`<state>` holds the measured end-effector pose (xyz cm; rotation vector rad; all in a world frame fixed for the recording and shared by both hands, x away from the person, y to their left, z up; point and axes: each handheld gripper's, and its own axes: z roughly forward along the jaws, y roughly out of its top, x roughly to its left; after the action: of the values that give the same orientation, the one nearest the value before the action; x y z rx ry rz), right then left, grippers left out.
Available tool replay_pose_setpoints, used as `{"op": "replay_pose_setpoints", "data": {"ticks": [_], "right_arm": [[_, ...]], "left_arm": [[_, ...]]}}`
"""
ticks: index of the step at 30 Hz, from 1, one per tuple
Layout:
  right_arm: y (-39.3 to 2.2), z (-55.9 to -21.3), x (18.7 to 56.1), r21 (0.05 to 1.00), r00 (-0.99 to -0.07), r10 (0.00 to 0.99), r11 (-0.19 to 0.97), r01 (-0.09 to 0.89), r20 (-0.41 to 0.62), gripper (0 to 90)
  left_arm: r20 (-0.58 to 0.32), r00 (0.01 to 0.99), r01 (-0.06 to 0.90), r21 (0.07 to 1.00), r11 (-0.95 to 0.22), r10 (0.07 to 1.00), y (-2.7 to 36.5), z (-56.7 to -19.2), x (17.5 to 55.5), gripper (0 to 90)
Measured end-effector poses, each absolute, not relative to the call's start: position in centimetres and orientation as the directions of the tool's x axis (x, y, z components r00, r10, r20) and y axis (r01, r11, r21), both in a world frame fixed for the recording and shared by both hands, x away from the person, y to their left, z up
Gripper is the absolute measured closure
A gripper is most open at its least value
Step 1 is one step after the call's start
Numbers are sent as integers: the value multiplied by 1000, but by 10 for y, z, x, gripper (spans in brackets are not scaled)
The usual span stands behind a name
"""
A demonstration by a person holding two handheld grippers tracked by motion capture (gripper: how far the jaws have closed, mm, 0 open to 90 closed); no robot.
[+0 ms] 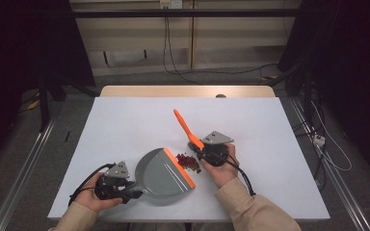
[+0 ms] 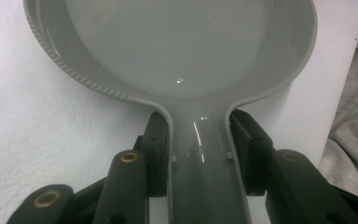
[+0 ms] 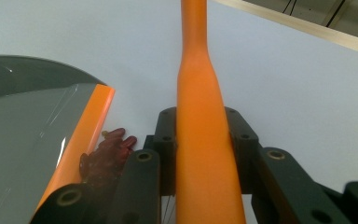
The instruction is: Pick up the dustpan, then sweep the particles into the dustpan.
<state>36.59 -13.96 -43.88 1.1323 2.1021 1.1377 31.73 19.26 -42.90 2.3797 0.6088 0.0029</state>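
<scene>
A grey dustpan (image 1: 161, 175) with an orange lip (image 1: 179, 167) lies on the white table (image 1: 125, 120). My left gripper (image 1: 127, 191) is shut on the dustpan's handle (image 2: 200, 154), one jaw on each side of it. A small pile of dark red bits (image 1: 188, 162) lies just off the orange lip (image 3: 81, 140). My right gripper (image 1: 203, 150) is shut on an orange brush handle (image 1: 187, 128), which slants up and away; the brush head is hidden under the gripper. In the right gripper view the handle (image 3: 203, 140) runs between the jaws, and the red bits (image 3: 107, 156) lie beside them.
The white table's front edge (image 1: 188, 216) is close to both forearms. Beyond the far edge a wooden strip (image 1: 188, 91) shows, then floor with cables (image 1: 327, 139) at the right. Metal rails run along both sides of the table.
</scene>
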Motion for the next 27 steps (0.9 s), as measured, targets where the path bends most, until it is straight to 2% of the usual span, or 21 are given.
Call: {"op": "replay_pose_setpoints", "data": {"ticks": [27], "right_arm": [[-124, -440, 359, 845, -528, 847, 330, 420, -68, 709]], "left_arm": [[-153, 893, 424, 604, -675, 424, 192, -430, 317, 623]]}}
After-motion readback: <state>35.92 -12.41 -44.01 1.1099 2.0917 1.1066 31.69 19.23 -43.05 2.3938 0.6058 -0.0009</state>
